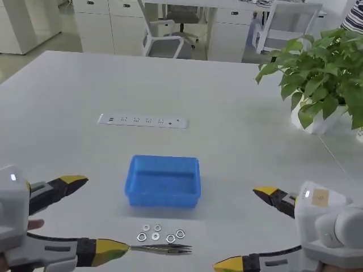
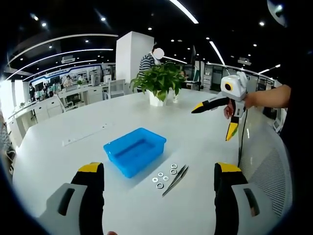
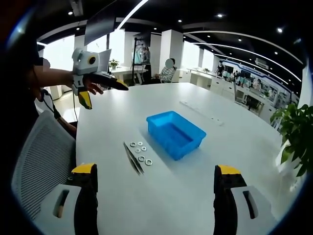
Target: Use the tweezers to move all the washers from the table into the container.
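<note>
Several small metal washers (image 1: 161,233) lie loose on the white table, just in front of a blue plastic container (image 1: 163,180). Thin tweezers (image 1: 170,247) lie flat on the table beside the washers, nearer to me. My left gripper (image 1: 105,213) hovers open to their left and my right gripper (image 1: 235,226) hovers open to their right; both hold nothing. The left gripper view looks between its open jaws (image 2: 159,167) at the washers (image 2: 165,176), tweezers (image 2: 176,179) and container (image 2: 134,149). In the right gripper view lie the washers (image 3: 139,152), tweezers (image 3: 132,159) and container (image 3: 175,133).
A white power strip (image 1: 142,120) lies further back on the table. A potted plant (image 1: 323,79) stands at the far right. Office chairs and desks stand beyond the table's far edge. A mesh chair (image 3: 39,161) stands at the near edge.
</note>
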`<state>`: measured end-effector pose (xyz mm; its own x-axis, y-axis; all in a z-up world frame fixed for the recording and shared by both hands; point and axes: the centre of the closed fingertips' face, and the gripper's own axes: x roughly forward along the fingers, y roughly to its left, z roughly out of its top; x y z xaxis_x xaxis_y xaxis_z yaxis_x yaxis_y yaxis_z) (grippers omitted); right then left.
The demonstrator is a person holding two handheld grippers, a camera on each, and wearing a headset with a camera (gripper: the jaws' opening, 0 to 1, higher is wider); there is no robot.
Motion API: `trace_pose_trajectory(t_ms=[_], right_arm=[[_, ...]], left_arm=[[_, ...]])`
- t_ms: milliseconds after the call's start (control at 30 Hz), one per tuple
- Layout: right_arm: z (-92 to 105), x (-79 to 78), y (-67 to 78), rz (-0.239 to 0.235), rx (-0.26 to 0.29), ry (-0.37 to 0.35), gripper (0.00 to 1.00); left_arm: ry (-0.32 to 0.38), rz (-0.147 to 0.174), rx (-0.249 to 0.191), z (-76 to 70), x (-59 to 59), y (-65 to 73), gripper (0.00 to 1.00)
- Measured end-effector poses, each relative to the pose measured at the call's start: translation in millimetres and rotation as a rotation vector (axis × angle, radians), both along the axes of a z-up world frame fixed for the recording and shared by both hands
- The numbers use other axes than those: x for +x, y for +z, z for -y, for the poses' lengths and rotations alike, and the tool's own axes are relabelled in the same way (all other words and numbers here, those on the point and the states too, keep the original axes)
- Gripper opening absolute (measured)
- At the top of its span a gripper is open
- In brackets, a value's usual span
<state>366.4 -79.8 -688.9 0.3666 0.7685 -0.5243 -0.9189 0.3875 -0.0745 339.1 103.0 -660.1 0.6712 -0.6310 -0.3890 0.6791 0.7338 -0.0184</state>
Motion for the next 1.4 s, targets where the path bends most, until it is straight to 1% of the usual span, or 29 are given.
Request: trace_pose_trajectory(t_ms=[533, 900, 1067, 1400], right_arm=[[0.4, 3.5, 1.5, 0.016, 0.0, 0.006, 1.0], [-3.1, 5.7, 0.0, 0.024, -0.004, 0.021, 0.99], [-4.4, 8.7, 1.3, 0.031, -0.001, 0.029, 0.98], [-8.2, 13.0, -0.5, 0.036, -0.01, 0.057, 0.97]], left_arm=[[-0.014, 0.002, 0.002, 3.3, 1.6, -0.3, 0.99], [-0.023, 0.005, 0.005, 1.8, 4.3, -0.9, 0.99], [-0.03, 0.014, 0.006, 2.0, 7.5, -0.8, 0.99], [-0.051, 0.009, 0.015, 4.8, 12.3, -4.3, 0.99]])
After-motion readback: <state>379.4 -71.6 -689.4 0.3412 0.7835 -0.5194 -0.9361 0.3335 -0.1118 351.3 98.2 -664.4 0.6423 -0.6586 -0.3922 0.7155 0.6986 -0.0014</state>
